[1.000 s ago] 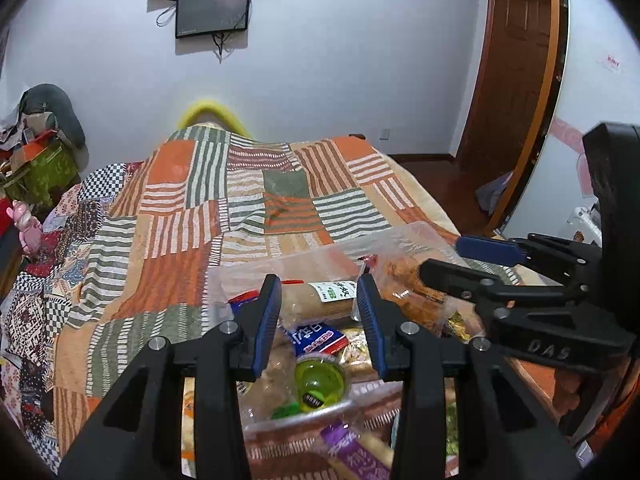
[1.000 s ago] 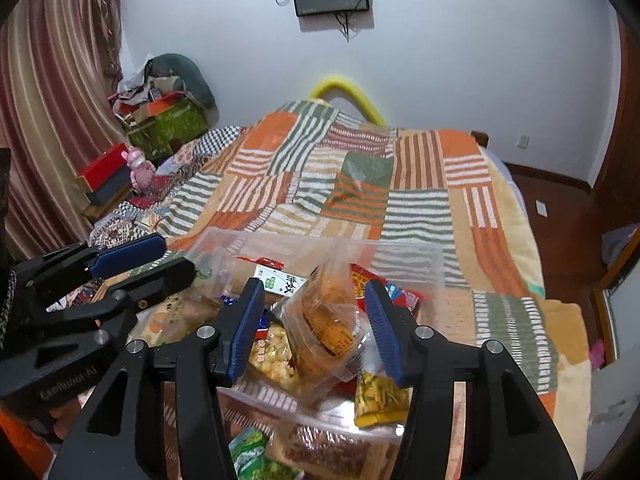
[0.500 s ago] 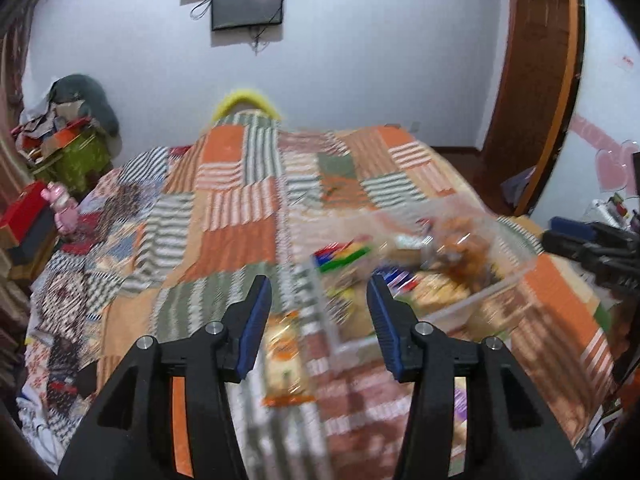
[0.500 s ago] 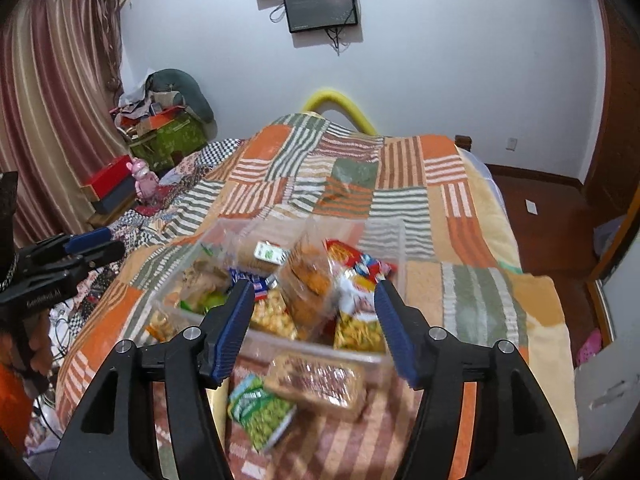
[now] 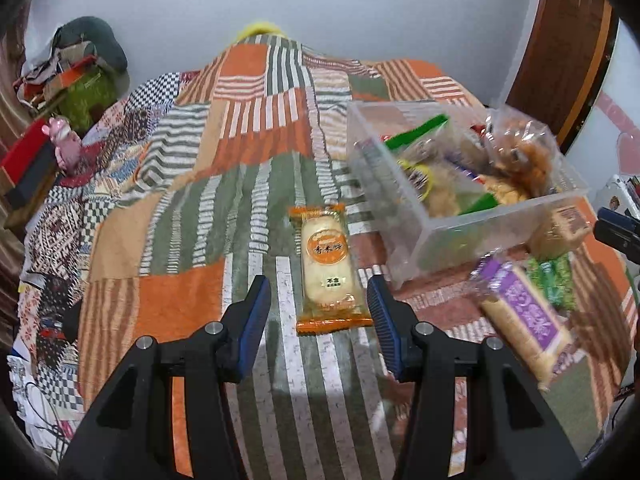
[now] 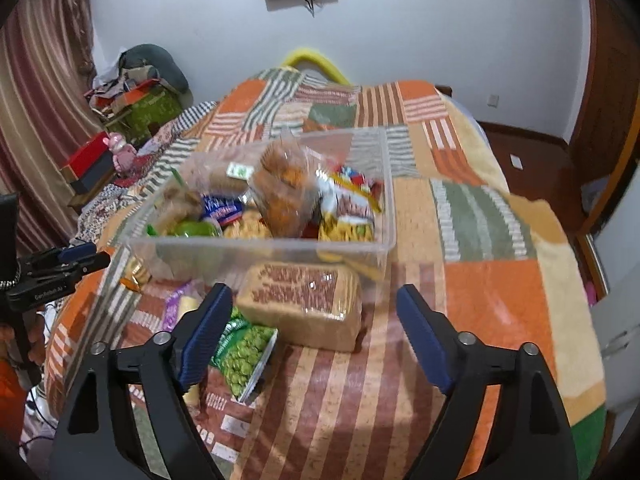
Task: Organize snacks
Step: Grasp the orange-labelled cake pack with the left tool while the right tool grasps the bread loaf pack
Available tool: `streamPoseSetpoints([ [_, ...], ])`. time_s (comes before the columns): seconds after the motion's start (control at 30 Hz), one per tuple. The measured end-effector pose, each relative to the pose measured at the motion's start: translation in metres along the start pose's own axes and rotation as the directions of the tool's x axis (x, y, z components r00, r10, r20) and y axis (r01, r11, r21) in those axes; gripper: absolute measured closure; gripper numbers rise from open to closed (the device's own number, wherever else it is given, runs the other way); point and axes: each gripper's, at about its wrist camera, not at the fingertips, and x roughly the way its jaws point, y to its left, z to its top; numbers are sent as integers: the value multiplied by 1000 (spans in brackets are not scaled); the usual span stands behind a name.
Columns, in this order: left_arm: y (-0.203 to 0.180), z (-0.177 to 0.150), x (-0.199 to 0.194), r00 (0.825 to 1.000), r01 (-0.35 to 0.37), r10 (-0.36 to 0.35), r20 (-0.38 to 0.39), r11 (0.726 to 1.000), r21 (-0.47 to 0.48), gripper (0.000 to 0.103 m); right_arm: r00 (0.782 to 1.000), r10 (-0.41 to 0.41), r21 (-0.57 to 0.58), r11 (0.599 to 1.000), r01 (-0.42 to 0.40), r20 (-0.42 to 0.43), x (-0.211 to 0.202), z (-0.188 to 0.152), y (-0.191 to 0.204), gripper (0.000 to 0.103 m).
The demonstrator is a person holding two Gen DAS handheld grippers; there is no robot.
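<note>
Left wrist: left gripper (image 5: 318,306) wide, empty | orange-wrapped cake (image 5: 326,270) flat on quilt (image 5: 192,216), frame centre, long axis up-down | Right wrist: right gripper (image 6: 314,330) wide, empty | brown snack pack (image 6: 304,304) lower centre, long axis left-right, against clear bin (image 6: 390,200).

Clear plastic bin (image 6: 384,200): 1, on patchwork blanket (image 5: 192,208): 1. Snack packs inside bin: several, approx. count only, overlapping, can't tell exact no.

Loose packs outside bin: 4 —
- orange-wrapped rice cake (image 5: 329,270): 1
- purple-label pack (image 5: 528,316): 1
- green pea pack (image 6: 244,350): 1
- brown block pack (image 6: 304,306): 1

Grippers: 2 — left gripper (image 5: 319,314), right gripper (image 6: 316,334).
</note>
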Motion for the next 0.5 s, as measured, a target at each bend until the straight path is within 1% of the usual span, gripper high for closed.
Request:
streamPoseSetpoints([
  [0.13,6,2,24,999,10,-11,-33,999,-32,53,1000,-19,11,1000,19,-22,8,-6,3,15],
  [0.3,-2,6,39,999,38,-38,-34,999,-13,53,999,-23,-4,1000,23,-31,13,-7,11,11],
  [0.37,-4,7,47,999,35,-35,-42,999,-5,53,999,-28,-8,1000,28,-34,15,-8,13,10],
  [0.43,-5,6,56,999,13,-13,-52,1000,4,53,999,-25,-6,1000,25,-39,19,-8,13,9],
  [0.5,-5,4,65,998,8,-8,-62,1000,1,53,999,-21,1,1000,21,-49,21,-8,14,9],
])
